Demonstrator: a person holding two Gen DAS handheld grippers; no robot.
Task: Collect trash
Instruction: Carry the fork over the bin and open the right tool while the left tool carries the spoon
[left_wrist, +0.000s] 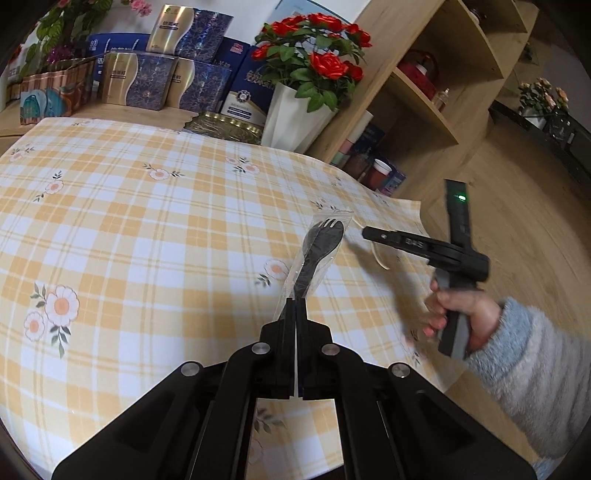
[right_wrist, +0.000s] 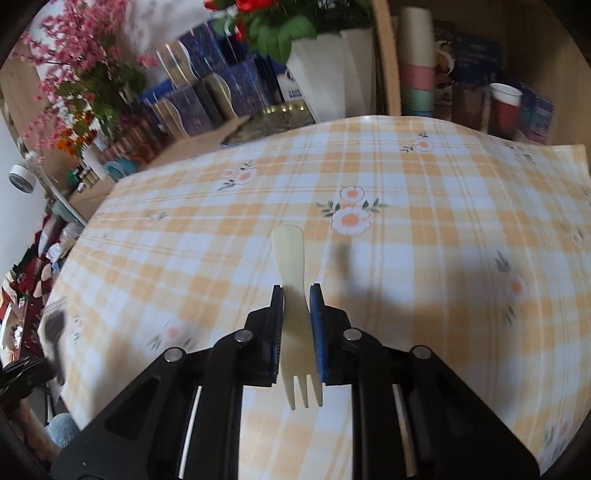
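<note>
The left gripper (left_wrist: 295, 301) is clamped on the end of a clear-wrapped black fork (left_wrist: 320, 251), holding it above the checked tablecloth (left_wrist: 147, 221) near the cloth's right edge, where wooden floor (left_wrist: 517, 206) begins. The right gripper (right_wrist: 296, 291) pinches a pale wooden fork (right_wrist: 291, 266) by its neck, tines toward the camera, above the cloth. Wide bare cloth lies ahead of both; boxes (left_wrist: 155, 81) and a white flower vase (left_wrist: 291, 114) line the far edge.
</note>
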